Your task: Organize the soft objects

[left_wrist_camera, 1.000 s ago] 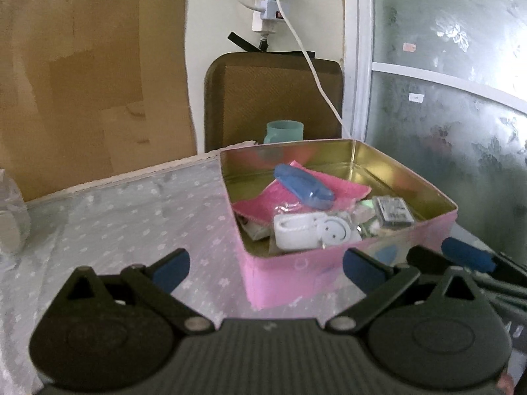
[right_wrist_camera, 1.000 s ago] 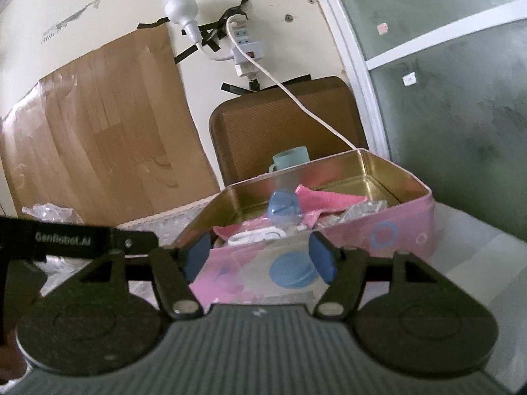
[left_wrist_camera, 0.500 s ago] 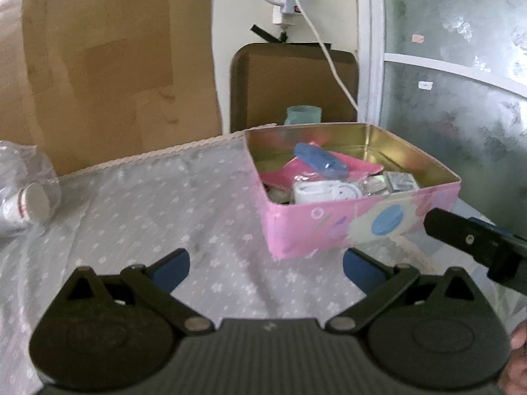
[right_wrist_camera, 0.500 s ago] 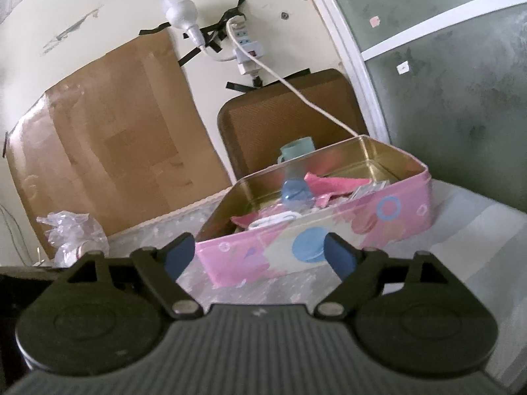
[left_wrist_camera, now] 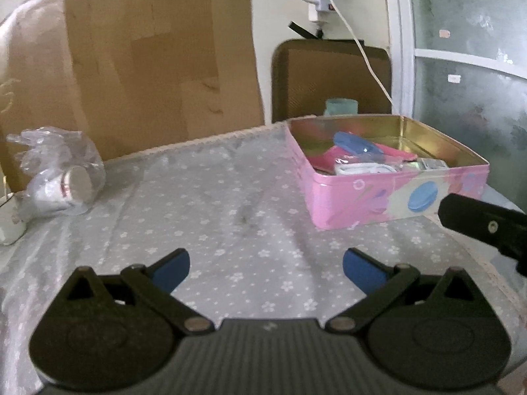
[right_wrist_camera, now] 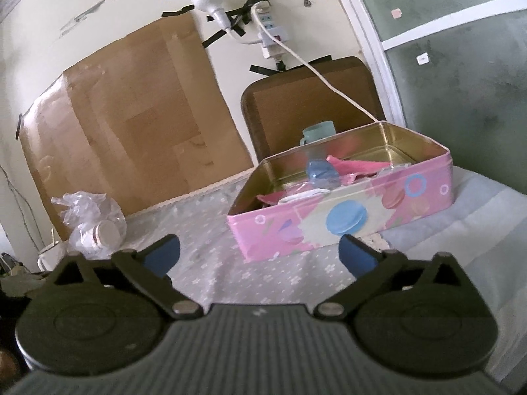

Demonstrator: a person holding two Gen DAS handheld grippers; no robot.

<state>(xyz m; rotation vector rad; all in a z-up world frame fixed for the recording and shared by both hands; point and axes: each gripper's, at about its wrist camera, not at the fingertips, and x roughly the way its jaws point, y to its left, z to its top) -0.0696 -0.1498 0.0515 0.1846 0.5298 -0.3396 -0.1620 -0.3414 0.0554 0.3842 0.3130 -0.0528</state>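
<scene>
A pink tin box (left_wrist_camera: 388, 197) with a gold inside stands at the table's right; it also shows in the right wrist view (right_wrist_camera: 329, 220). It holds a blue soft item (left_wrist_camera: 352, 143), pink cloth (left_wrist_camera: 392, 153) and a white item (left_wrist_camera: 362, 168). My left gripper (left_wrist_camera: 266, 268) is open and empty above the flowered tablecloth (left_wrist_camera: 214, 204), short of the box. My right gripper (right_wrist_camera: 258, 255) is open and empty, in front of the box; part of its body (left_wrist_camera: 484, 223) shows in the left wrist view.
A clear plastic bag with paper cups (left_wrist_camera: 62, 177) lies at the table's left; it also shows in the right wrist view (right_wrist_camera: 95, 227). Cardboard (left_wrist_camera: 138, 56) leans on the wall. A brown chair back (left_wrist_camera: 332, 79) and a teal cup (left_wrist_camera: 341, 107) stand behind the box.
Both grippers have pulled back from the box, which now looks smaller and farther. The right gripper's jaws have opened wider. The bag of cups has come into view.
</scene>
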